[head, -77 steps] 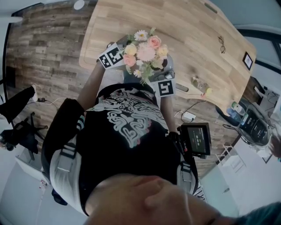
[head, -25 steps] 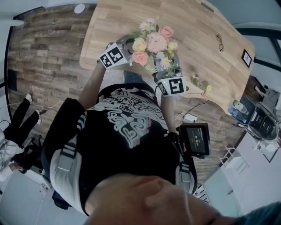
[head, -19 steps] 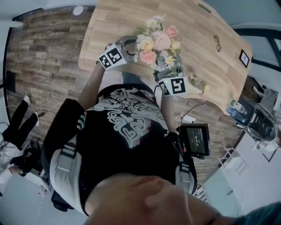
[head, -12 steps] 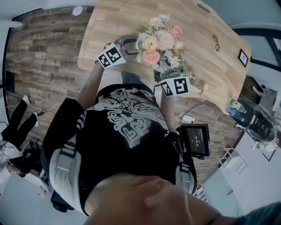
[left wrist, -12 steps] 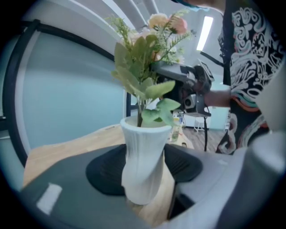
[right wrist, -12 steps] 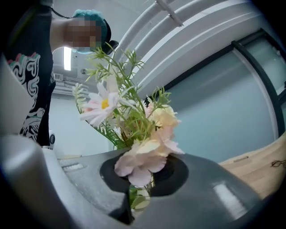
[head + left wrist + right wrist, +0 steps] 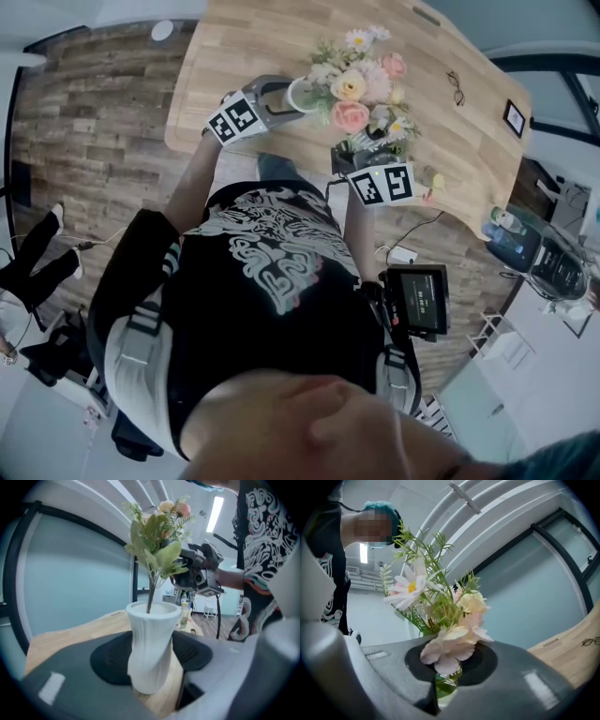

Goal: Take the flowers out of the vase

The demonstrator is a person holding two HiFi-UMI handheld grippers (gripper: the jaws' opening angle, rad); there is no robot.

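Note:
A white ribbed vase stands on the wooden table, with my left gripper shut on its lower body, one pad on each side. In the head view the vase's rim shows just ahead of that gripper. The bunch of pink, cream and white flowers is raised to the right of the vase. My right gripper is shut on its green stems, below the blooms. In the left gripper view one stem still reaches down into the vase's mouth.
Glasses and a small framed picture lie further right on the table. A small bottle stands near the table's near edge, by my right gripper. The table's front edge runs just before the person's body.
My right gripper has risen and moved right with the flowers, drawing them up from the vase. The vase's rim now shows beside the bunch. The left gripper has hardly moved.

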